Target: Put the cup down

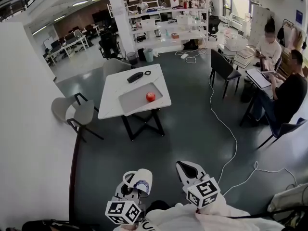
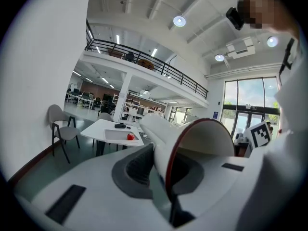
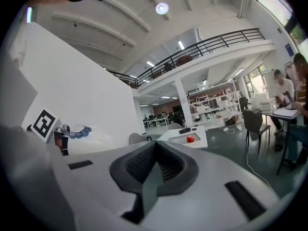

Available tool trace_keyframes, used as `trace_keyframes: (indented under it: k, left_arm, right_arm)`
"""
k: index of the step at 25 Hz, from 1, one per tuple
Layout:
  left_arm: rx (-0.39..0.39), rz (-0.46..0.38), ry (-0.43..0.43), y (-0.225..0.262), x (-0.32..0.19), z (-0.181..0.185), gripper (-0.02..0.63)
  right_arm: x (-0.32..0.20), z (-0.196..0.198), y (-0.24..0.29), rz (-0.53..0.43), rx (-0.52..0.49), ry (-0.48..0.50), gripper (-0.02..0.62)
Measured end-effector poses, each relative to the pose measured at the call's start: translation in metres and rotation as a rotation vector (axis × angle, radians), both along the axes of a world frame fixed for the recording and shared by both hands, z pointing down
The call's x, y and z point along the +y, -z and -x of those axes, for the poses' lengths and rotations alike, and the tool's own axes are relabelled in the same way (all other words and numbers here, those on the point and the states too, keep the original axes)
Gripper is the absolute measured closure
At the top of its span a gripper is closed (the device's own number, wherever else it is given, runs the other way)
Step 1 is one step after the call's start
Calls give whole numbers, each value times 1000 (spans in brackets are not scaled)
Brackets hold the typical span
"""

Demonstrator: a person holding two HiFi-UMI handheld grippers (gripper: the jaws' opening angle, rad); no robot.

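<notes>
A white cup [image 1: 140, 180] with a blue print and a handle is held low in front of me, well short of the table and above the floor. My left gripper [image 1: 134, 187] is shut on its wall. In the left gripper view the cup [image 2: 199, 143] lies on its side with its dark red inside showing, and the left gripper [image 2: 161, 172] pinches its rim. My right gripper [image 1: 182, 166] hangs beside it on the right, shut and empty. The right gripper view shows the right gripper [image 3: 155, 166] with its jaws together and nothing between them.
A white table [image 1: 113, 90] stands ahead with a grey tray [image 1: 131, 100], a red apple [image 1: 150, 96] and a black object [image 1: 134, 77]. Grey chairs [image 1: 72, 110] stand to its left. A white wall [image 1: 24, 105] runs along the left. Two seated people [image 1: 288, 95] and floor cables [image 1: 231, 134] are at the right.
</notes>
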State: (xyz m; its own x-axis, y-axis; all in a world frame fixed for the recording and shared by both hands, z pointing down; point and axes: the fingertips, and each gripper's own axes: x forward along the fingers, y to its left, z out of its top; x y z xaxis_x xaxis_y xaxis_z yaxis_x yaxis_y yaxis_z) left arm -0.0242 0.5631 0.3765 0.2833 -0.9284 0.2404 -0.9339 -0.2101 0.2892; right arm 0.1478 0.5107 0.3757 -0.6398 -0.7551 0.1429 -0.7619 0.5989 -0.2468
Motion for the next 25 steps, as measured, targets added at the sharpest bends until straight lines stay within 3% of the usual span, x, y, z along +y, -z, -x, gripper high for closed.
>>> trace_keyframes:
  k: [14,25]
  left_arm:
    - [-12,-13,-22,-17,-78,18,566]
    - [-27,22,-50,-33,-223,97,566]
  right_arm:
    - [-71,14,-19,-4,-1,-16,591]
    - [-212,105,-40,49,18,-13,591]
